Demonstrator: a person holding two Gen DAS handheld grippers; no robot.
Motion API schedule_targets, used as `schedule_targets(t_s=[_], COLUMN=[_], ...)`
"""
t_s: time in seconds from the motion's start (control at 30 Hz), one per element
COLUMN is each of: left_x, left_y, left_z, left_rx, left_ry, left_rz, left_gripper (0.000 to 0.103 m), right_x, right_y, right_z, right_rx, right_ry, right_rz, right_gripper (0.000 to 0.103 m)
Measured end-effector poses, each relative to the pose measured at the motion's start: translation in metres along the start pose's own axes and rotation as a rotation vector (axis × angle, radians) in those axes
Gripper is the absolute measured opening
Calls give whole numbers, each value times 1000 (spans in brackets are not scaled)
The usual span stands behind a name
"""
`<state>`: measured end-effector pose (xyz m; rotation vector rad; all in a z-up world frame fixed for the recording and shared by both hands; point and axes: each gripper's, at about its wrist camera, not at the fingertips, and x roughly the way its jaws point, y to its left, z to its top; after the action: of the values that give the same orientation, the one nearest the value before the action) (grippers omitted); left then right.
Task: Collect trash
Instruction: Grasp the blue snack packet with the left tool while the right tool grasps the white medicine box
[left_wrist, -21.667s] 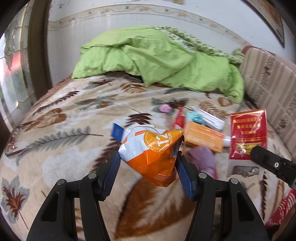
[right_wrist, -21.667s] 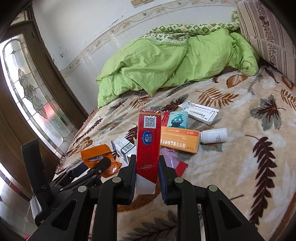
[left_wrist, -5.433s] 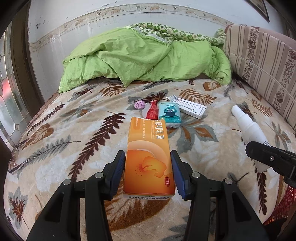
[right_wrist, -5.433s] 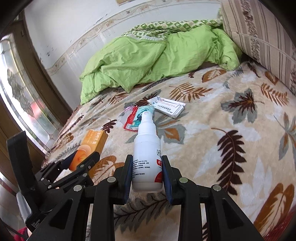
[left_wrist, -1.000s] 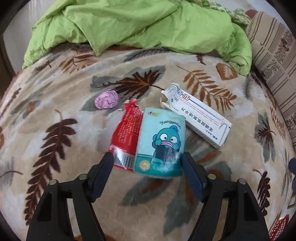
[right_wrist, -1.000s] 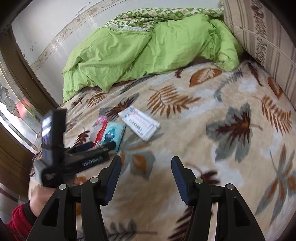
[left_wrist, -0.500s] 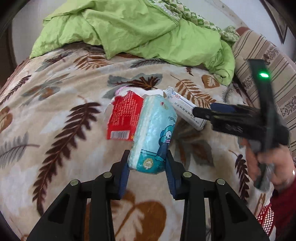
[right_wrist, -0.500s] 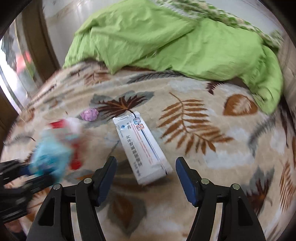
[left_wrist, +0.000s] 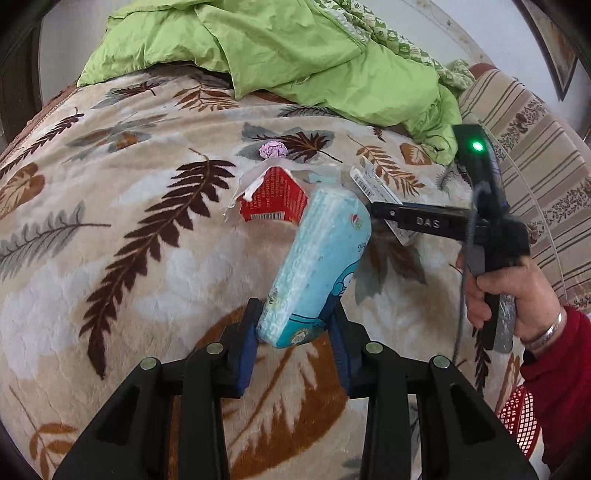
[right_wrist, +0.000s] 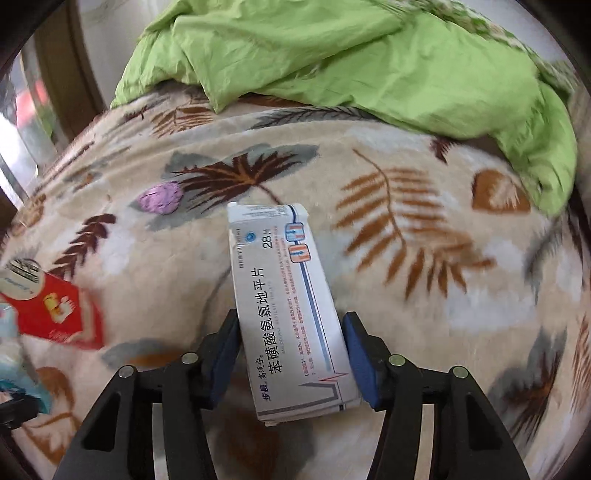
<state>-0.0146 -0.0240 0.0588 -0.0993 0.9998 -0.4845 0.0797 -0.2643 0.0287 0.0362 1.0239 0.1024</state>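
left gripper (left_wrist: 293, 345): jaws clamped on the blue tissue pack (left_wrist: 319, 266) — pack lifted off the blanket, tilted up and away.
right gripper (right_wrist: 290, 354): jaws straddle the white medicine box (right_wrist: 286, 302); left pad touching, right pad close beside it, contact unclear — can't tell if the grip is closed.
white medicine box: lying on the leaf-print blanket (right_wrist: 424, 295), long axis pointing away from the camera.
red wrapper (left_wrist: 273, 201): on the blanket, beyond the pack.
purple wad (right_wrist: 160, 199): on the blanket, left of and beyond the box, apart from it.
green quilt (left_wrist: 295, 51): bunched at the far side of the bed.
red mesh basket (left_wrist: 519, 417): lower right edge, partly hidden.
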Motion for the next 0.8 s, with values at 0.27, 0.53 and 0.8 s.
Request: schedule_targets(t_s=[0.27,0.53,0.8], left_x=[-31,-41,-37], left_y=[-16,-29,-12], left_z=[-33,-53,-54], left_rx=[59,103,-1], left_ry=[-30,-23,-4], left_rz=[-12,28,41], left_gripper=[32,31,62], right_x=[-74,-136,-158], right_y=[32,68,70], right_z=[-57,-113,-153], right_rx=[98,170,230], right_ry=[-81,-143,-137], right_rz=[70,103,99], right_gripper=[59,59,59])
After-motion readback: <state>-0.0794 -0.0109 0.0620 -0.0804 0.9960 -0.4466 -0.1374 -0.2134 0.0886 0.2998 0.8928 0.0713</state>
